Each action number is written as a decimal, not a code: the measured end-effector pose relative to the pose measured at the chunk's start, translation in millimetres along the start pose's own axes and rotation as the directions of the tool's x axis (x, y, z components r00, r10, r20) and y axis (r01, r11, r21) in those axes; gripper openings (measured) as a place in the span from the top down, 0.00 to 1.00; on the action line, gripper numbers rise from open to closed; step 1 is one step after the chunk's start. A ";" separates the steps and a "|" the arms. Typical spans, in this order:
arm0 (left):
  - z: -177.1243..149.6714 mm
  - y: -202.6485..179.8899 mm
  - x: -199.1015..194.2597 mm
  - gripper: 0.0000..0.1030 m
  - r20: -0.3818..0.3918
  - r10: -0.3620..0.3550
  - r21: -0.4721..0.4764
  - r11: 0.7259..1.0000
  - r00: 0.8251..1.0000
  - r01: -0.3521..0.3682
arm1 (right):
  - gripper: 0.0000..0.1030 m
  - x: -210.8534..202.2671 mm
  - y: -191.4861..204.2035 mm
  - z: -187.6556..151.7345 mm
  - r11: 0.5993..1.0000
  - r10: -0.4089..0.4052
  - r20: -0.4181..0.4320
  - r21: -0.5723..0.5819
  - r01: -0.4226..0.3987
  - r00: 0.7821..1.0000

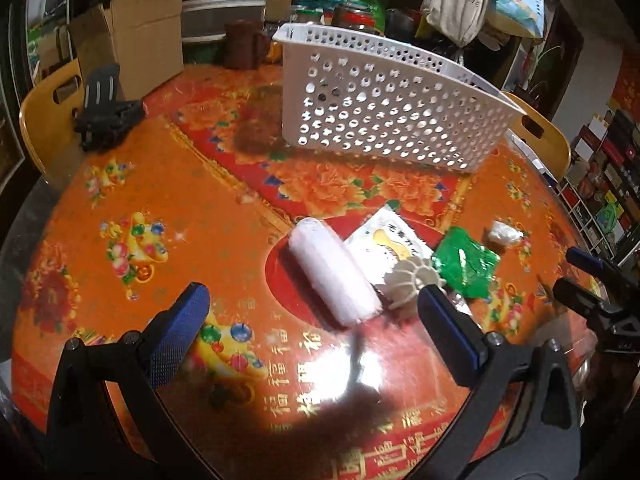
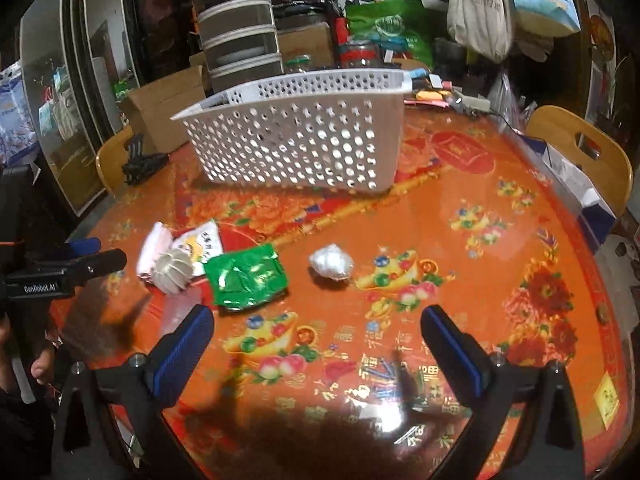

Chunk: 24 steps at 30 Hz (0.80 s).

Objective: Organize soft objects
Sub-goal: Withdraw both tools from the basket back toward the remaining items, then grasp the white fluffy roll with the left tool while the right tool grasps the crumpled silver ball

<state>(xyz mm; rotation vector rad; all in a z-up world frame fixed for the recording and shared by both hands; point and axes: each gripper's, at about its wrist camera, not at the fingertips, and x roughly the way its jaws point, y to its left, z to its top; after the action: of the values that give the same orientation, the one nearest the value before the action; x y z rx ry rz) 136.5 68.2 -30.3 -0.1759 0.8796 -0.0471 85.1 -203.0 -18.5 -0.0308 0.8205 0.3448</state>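
A rolled pale pink cloth (image 1: 333,271) lies on the orange table, just ahead of my open left gripper (image 1: 312,336); it also shows in the right wrist view (image 2: 154,254). Beside it lie a white ribbed ball (image 1: 412,280) (image 2: 173,270), a white snack packet (image 1: 388,242) (image 2: 200,245), a green foil packet (image 1: 466,268) (image 2: 248,276) and a crumpled white wad (image 1: 502,234) (image 2: 331,263). My right gripper (image 2: 318,344) is open and empty above the table, short of the wad. A white perforated basket (image 1: 384,120) (image 2: 296,144) stands behind them.
A black clamp stand (image 1: 106,110) sits at the far left table edge. Yellow chairs (image 2: 580,152) flank the table. A cardboard box (image 1: 132,40), drawers, jars and bags crowd the back. A blue-edged box (image 2: 576,188) lies at the right edge.
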 end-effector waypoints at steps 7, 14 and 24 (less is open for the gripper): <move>6.8 4.6 23.4 0.21 -0.034 -0.013 -0.014 1.000 0.999 0.013 | 0.12 28.1 -2.5 7.4 1.000 -0.019 -0.038 -0.012 0.019 0.999; 10.3 2.2 33.6 0.30 -0.048 -0.013 -0.011 1.000 0.999 0.012 | 0.26 56.0 1.2 19.4 0.998 -0.053 -0.084 -0.043 0.050 0.995; 14.6 -6.7 41.4 0.40 -0.061 -0.014 0.000 1.000 0.998 0.014 | 0.55 75.8 3.4 29.0 0.997 -0.062 -0.126 -0.059 0.055 0.990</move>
<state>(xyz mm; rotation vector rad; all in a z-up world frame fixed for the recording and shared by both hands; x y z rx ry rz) 174.4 58.8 -51.6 -0.1810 0.9392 -0.0663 152.3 -173.2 -52.9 -0.1297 0.9345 0.3119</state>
